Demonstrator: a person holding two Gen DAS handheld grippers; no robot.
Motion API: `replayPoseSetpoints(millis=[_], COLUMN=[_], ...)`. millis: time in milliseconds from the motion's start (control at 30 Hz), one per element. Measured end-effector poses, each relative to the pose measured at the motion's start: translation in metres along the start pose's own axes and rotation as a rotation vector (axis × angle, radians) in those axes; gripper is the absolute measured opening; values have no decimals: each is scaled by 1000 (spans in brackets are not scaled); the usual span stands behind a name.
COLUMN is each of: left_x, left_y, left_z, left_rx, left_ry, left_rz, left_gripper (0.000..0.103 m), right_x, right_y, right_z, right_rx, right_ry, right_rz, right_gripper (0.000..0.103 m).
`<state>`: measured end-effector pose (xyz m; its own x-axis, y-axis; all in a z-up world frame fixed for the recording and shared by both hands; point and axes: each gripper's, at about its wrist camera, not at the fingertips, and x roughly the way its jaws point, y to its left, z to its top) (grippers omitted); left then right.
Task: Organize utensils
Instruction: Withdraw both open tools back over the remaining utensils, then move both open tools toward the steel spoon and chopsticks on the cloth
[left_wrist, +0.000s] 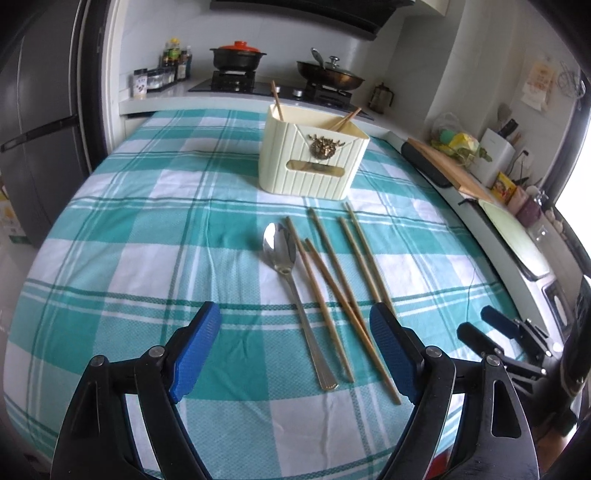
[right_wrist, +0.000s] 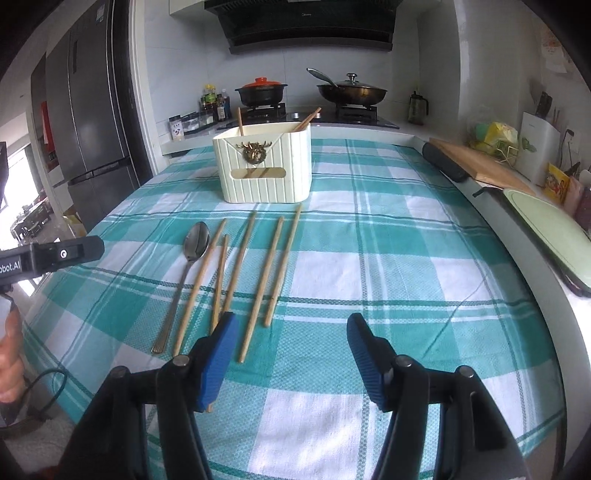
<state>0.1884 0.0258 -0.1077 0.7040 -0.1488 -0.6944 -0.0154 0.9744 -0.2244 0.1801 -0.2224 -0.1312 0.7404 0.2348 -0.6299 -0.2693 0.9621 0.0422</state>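
A steel spoon (left_wrist: 279, 247) (right_wrist: 197, 242) and several wooden chopsticks (left_wrist: 332, 280) (right_wrist: 240, 254) lie side by side on the teal checked tablecloth (left_wrist: 147, 221). Behind them stands a cream utensil holder (left_wrist: 314, 155) (right_wrist: 264, 166) with chopsticks (left_wrist: 276, 98) sticking out of it. My left gripper (left_wrist: 293, 308) hangs open above the spoon handle and the near chopstick ends, gripping nothing. My right gripper (right_wrist: 292, 318) (left_wrist: 476, 319) is open just right of the chopsticks' near ends, its left finger (right_wrist: 221, 343) over two of them.
A counter runs along the table's right edge with a wooden cutting board (right_wrist: 480, 162) and a pale green board (right_wrist: 550, 229). Beyond the holder is a stove with a clay pot (right_wrist: 261, 92) and a wok (right_wrist: 351, 92). A fridge (right_wrist: 92, 122) stands at the left. A hand (right_wrist: 9, 354) shows at the left edge.
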Motion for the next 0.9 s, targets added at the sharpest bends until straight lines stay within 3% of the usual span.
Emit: replayPoseSetpoints(millis=[900], left_x=[6], left_y=[0], left_z=[-11], left_rx=[22], left_ry=[-6], left_rz=[116], left_gripper=[86], right_x=[-6], right_y=[-4], right_z=[-3], right_rx=[33], right_ry=[-64], right_rz=[-27], right_gripper=[62])
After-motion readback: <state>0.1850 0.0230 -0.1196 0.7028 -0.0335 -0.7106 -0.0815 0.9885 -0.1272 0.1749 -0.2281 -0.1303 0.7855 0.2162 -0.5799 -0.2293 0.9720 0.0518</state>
